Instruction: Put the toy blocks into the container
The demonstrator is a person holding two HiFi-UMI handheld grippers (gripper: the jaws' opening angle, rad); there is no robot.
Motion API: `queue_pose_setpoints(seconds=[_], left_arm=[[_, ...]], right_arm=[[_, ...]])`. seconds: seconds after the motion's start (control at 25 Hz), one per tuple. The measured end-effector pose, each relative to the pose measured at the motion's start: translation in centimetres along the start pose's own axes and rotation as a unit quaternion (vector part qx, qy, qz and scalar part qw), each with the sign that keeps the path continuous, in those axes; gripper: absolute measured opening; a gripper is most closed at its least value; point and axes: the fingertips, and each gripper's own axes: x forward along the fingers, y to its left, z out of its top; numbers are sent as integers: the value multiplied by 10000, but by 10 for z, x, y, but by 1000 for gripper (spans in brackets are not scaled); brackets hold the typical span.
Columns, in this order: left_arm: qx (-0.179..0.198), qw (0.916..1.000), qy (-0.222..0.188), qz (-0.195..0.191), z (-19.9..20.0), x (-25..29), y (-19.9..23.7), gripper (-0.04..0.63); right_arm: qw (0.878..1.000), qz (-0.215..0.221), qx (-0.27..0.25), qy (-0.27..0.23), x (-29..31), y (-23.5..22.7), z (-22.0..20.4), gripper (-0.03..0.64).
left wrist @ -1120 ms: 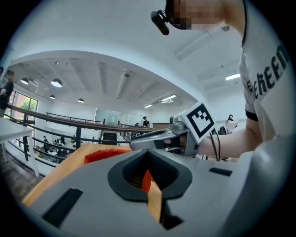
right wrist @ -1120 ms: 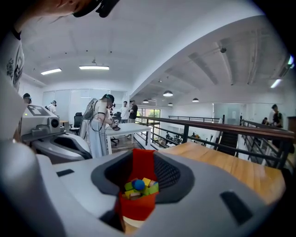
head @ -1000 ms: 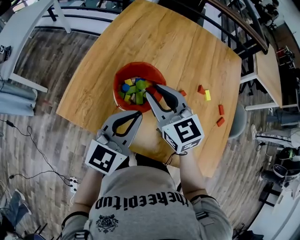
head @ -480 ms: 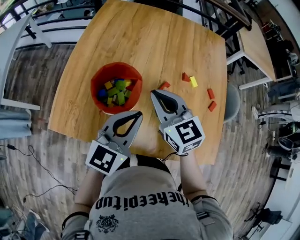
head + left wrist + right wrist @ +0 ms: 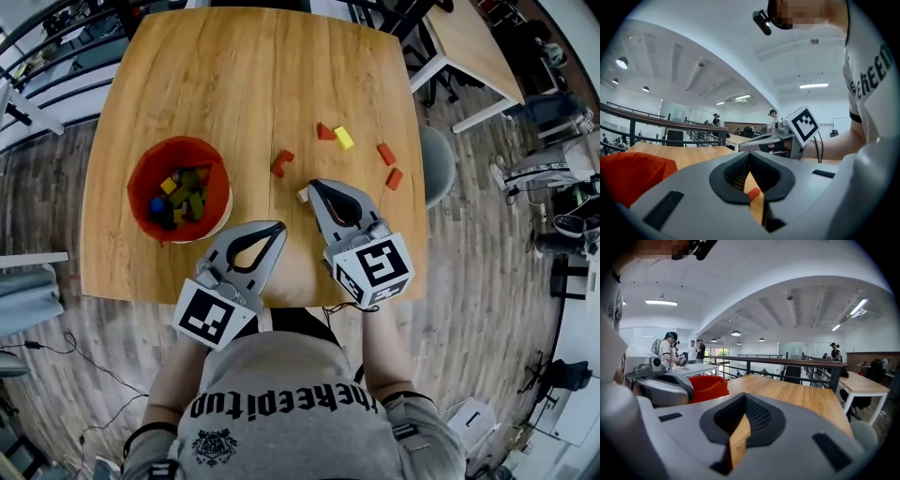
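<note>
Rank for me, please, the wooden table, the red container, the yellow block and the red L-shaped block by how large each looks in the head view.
1. wooden table
2. red container
3. red L-shaped block and yellow block: both small and nearly alike, so I would not rank them.

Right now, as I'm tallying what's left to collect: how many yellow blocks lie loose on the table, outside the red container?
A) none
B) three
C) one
C: a single yellow block lies on the table beside a red block, well apart from the red container.
</note>
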Motion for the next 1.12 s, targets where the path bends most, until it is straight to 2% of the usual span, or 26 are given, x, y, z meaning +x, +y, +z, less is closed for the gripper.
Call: queue_pose_setpoints(seconds=[0.32, 0.52, 0.8, 1.12], left_arm=[[11, 9989, 41, -469, 0, 29, -23, 12], [13, 9978, 81, -652, -1, 42, -34, 12], [-27, 9975, 129, -692, -5, 55, -40, 12], [-99, 9986, 221, -468, -12, 67, -38, 12]], right_arm=[[9986, -488, 171, 61, -31, -31, -15, 11], [9976, -635, 242, 95, -45, -44, -23, 11], [9974, -556, 353, 278, -49, -56, -48, 11], [9967, -203, 335, 717, -39, -65, -90, 14]])
